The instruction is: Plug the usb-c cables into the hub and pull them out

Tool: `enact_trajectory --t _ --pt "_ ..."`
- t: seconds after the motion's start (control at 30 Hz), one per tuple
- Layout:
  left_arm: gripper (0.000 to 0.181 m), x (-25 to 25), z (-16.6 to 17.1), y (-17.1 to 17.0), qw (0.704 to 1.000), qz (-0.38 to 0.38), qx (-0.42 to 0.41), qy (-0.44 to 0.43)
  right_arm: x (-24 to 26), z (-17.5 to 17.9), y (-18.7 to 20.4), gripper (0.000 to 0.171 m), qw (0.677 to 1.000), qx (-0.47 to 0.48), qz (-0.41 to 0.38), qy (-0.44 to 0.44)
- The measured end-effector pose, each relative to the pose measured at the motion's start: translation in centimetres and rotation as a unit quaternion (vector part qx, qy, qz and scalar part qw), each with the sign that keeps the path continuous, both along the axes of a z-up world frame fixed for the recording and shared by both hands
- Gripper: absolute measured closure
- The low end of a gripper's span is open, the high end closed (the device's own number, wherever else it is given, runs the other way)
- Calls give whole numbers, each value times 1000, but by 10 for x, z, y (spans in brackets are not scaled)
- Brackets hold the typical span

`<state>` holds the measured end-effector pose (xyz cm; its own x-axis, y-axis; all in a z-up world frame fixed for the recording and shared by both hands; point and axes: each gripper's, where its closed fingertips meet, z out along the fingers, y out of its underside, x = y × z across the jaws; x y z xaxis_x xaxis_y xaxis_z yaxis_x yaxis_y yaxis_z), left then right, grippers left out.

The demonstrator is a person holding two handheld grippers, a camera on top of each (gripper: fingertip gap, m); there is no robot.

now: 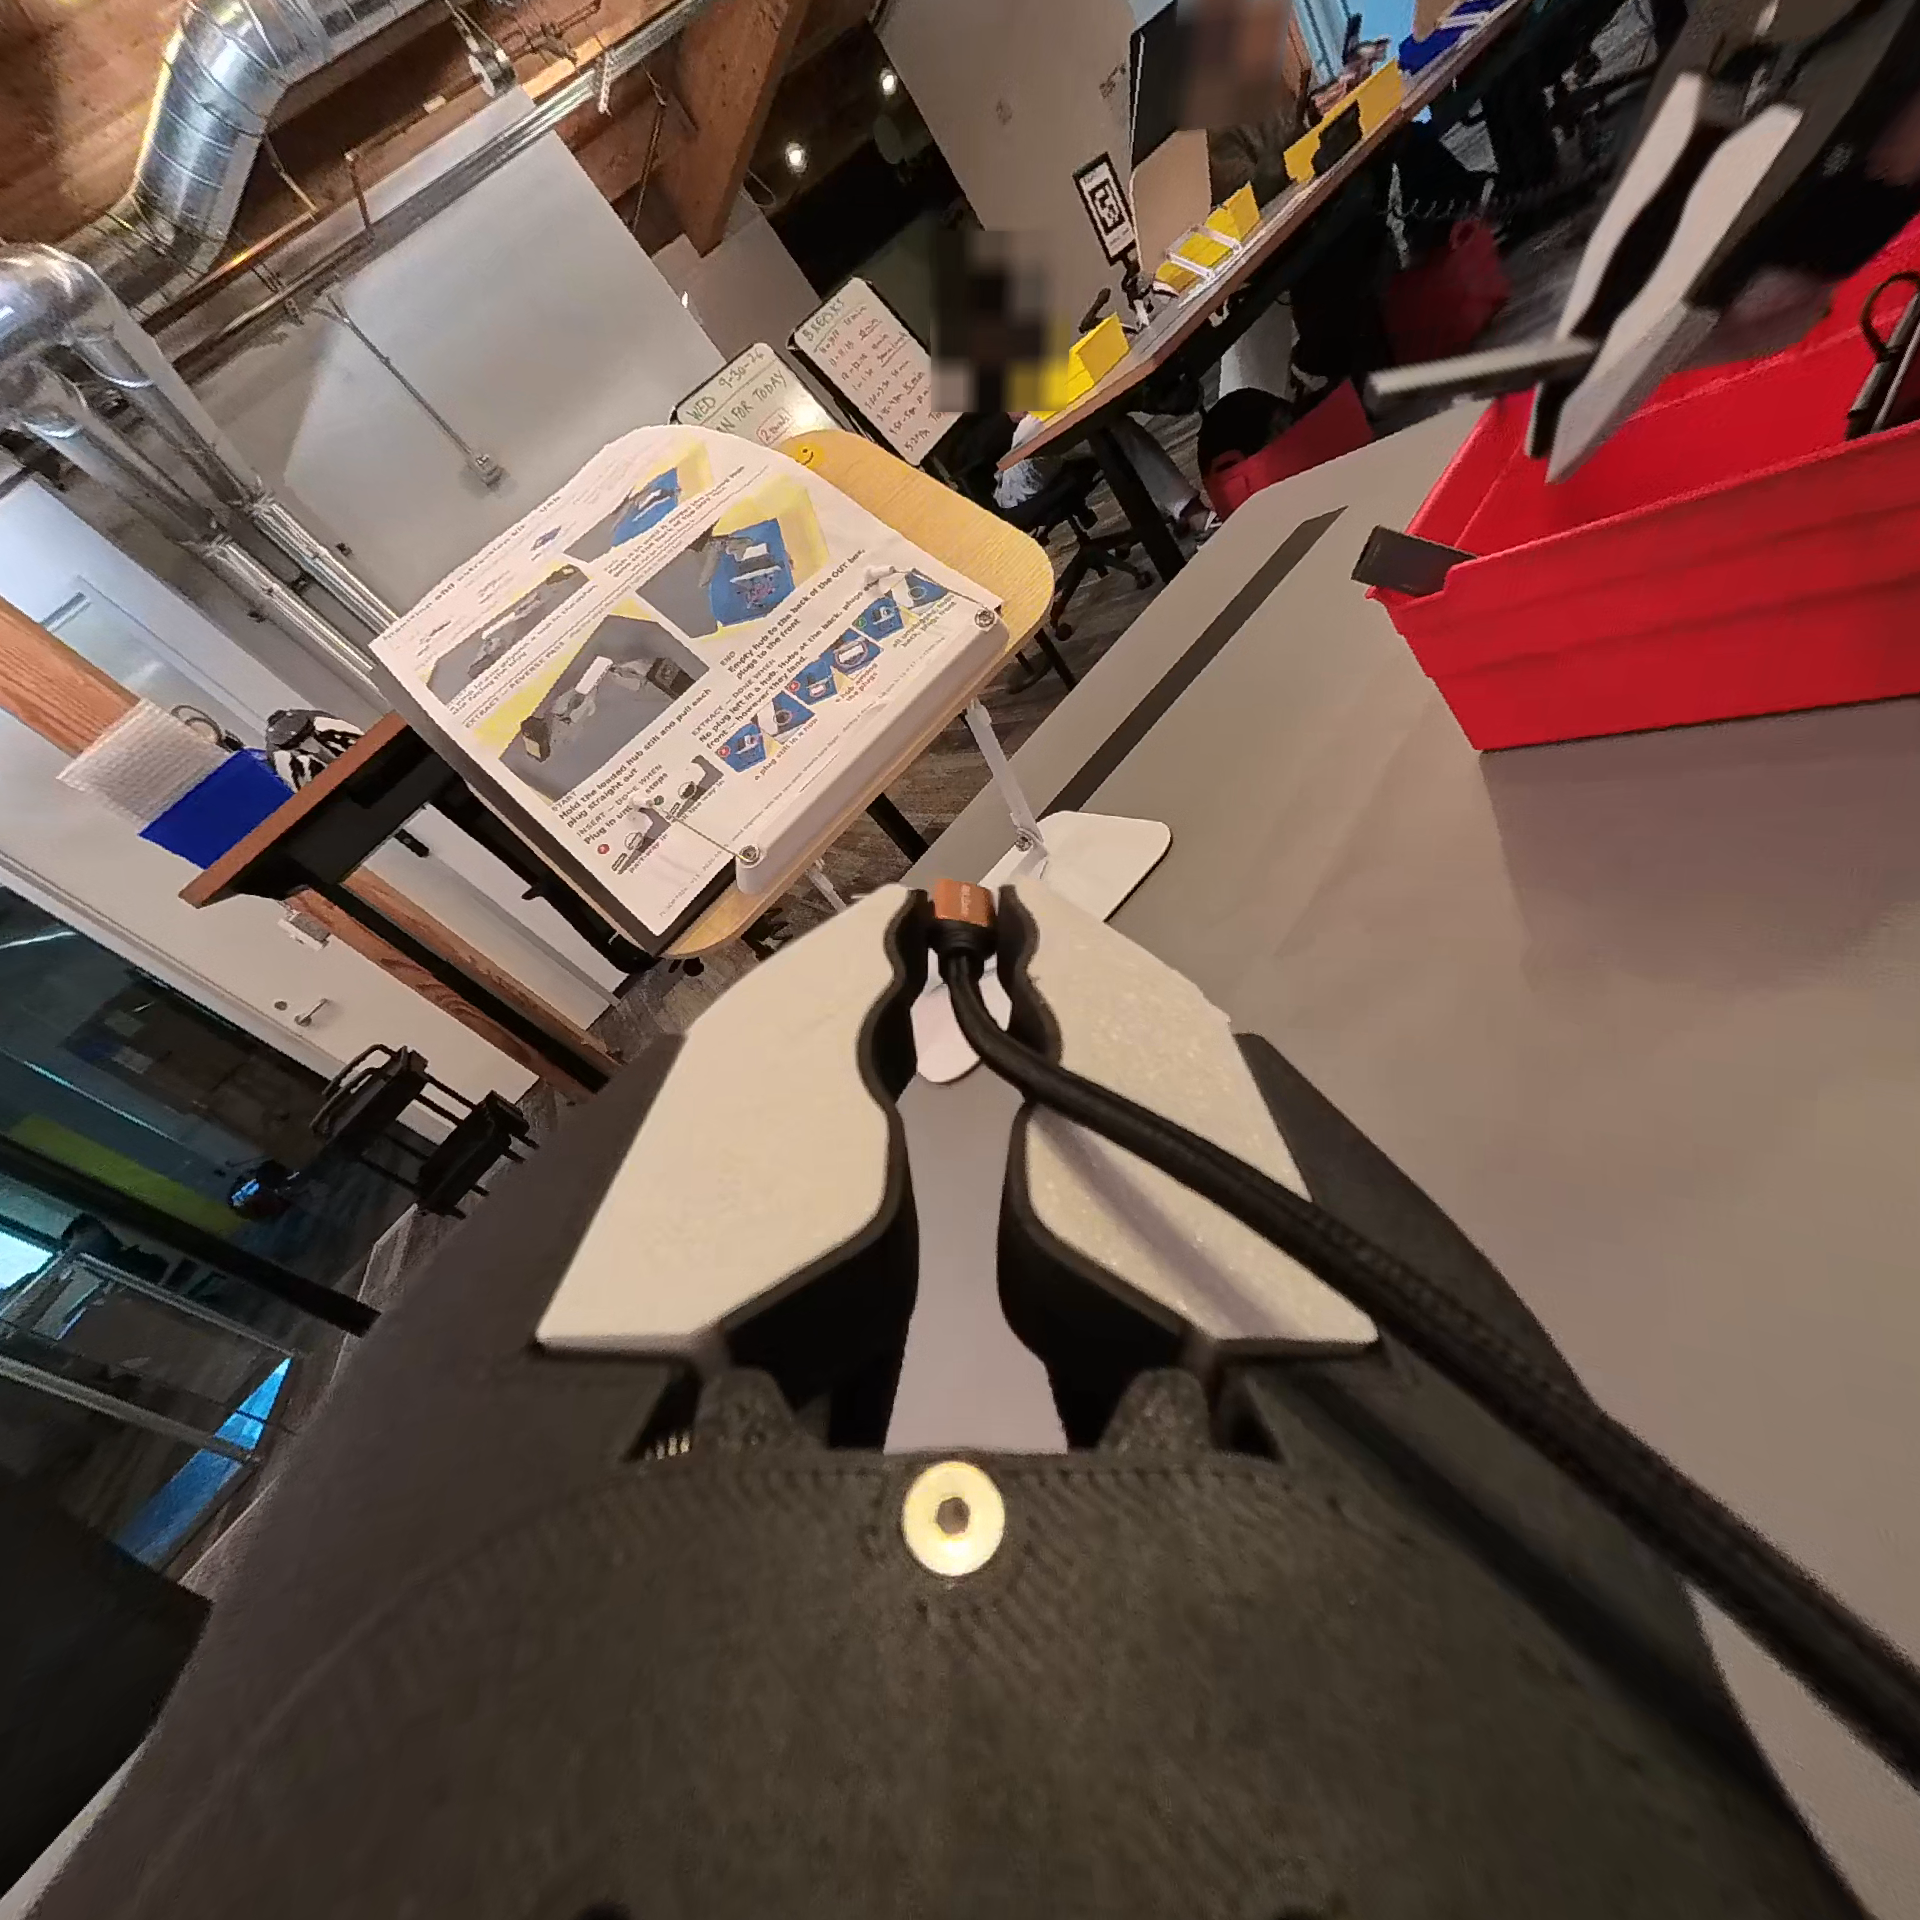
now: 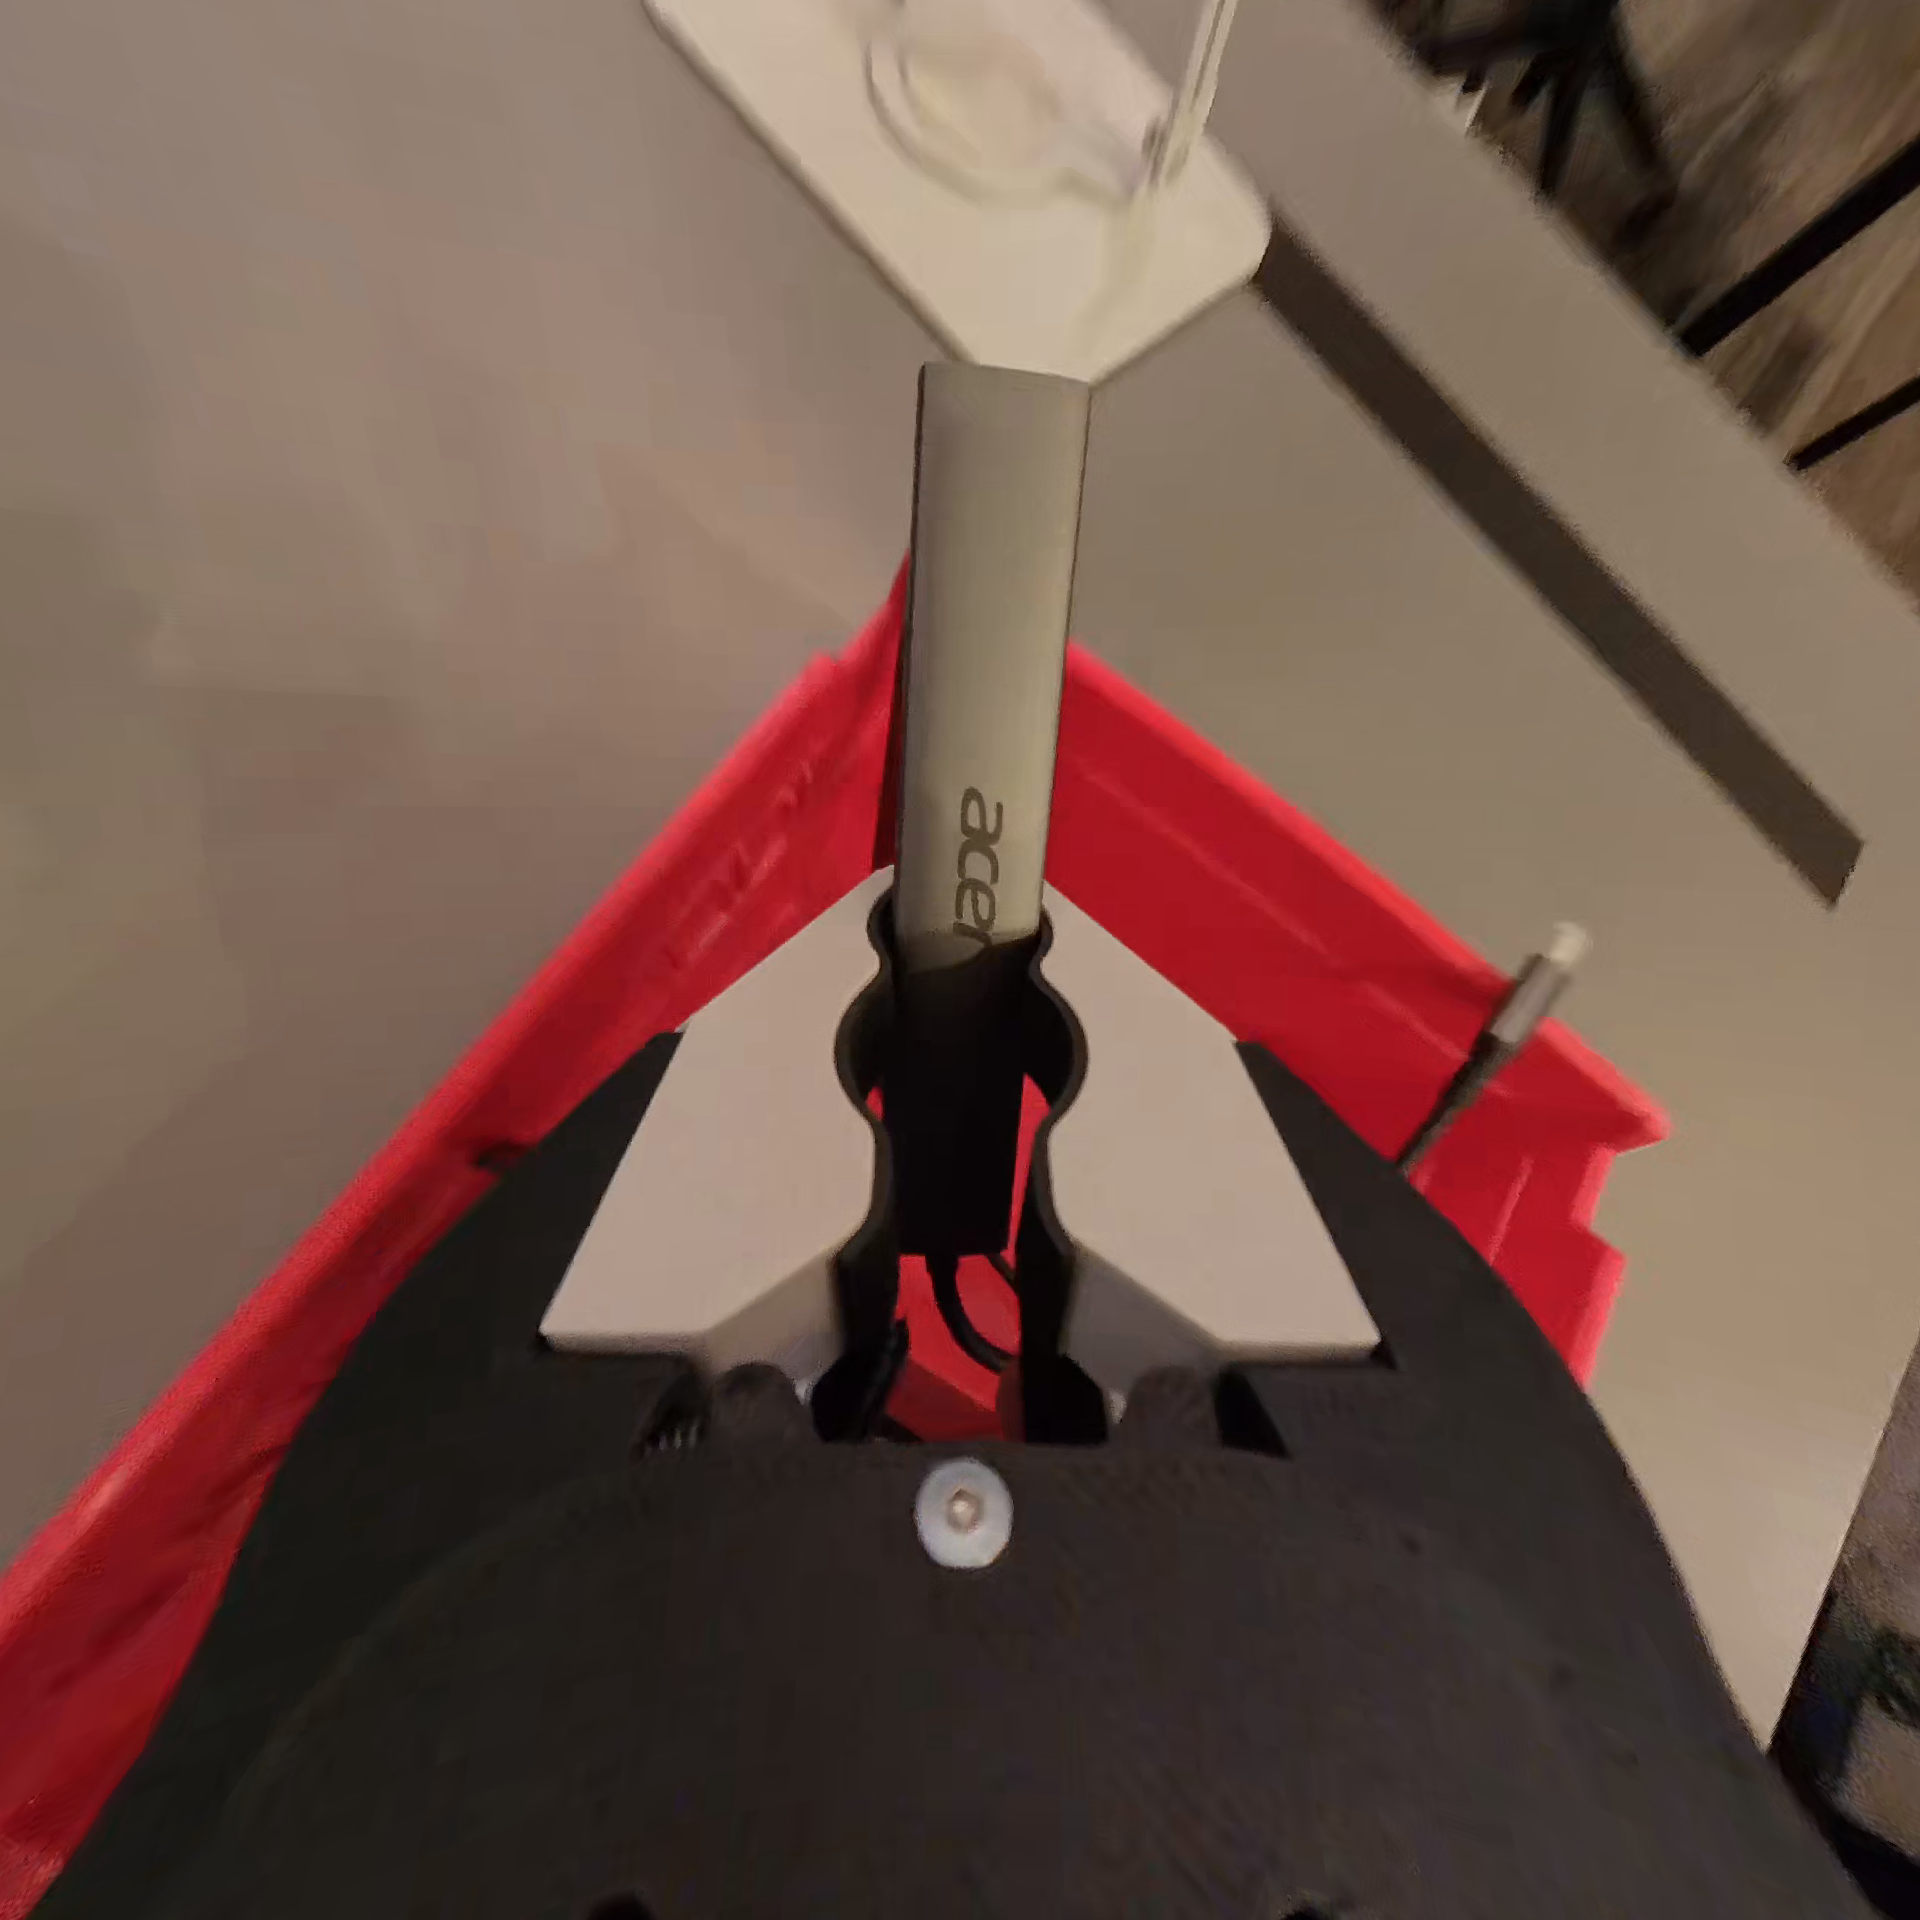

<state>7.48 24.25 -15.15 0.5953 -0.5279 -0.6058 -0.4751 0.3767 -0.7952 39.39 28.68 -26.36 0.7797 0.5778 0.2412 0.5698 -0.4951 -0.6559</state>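
The hub (image 2: 992,665), a slim grey bar, is clamped at its near end between the tips of the right gripper (image 2: 961,940) and sticks out forward above the corner of a red bin (image 2: 1299,862). A thin black lead hangs from the hub's near end, between the fingers. In the left wrist view the same hub (image 1: 1475,379) shows at top right, blurred, held over the bin (image 1: 1621,623).

The cable (image 1: 1195,1143), black and braided with a copper-coloured plug (image 1: 963,902), is pinched at the plug by the left gripper (image 1: 961,920), closed on it; the cord runs back over the right finger toward the camera.

Another cable end (image 2: 1496,1039) with a silver tip leans on the bin's rim. Both grippers are above a grey table (image 1: 1558,987). A white stand (image 1: 1091,847) on the table carries an instruction sheet (image 1: 686,675).
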Motion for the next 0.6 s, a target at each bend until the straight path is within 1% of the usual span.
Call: enact_trajectory --t 0.07,0.1,0.13,0.2,0.27,0.33,0.37,0.47,0.53,0.6 --pt "169 1 -3 0 1000 -1 -3 2 7 -21 0 155 999 -28 -5 -28" --pt "169 2 -3 0 1000 -3 -5 3 8 -26 1 149 999 -36 -6 -31" --pt "169 2 -4 0 1000 -3 -5 4 8 -28 0 138 999 -46 -8 -28" --pt "169 4 -5 0 1000 -5 -7 4 10 -27 -1 126 998 -60 -11 -32" --pt "169 5 -5 1 1000 -8 -10 3 14 -18 -2 122 997 -54 -13 -45" --pt "169 7 -5 0 1000 -15 -13 1 16 4 -1 121 997 -15 -17 -73" --pt "169 9 -5 -2 1000 -21 -17 -1 9 20 -2 125 996 18 -9 -82" --pt "169 19 -3 -8 998 -47 -35 -11 -43 77 -12 134 983 139 68 -100" --pt "169 28 -1 -15 995 -76 -58 -28 -98 112 -29 138 958 228 144 -92" --pt "169 39 3 -25 987 -116 -95 -57 -153 131 -51 139 918 306 223 -116"
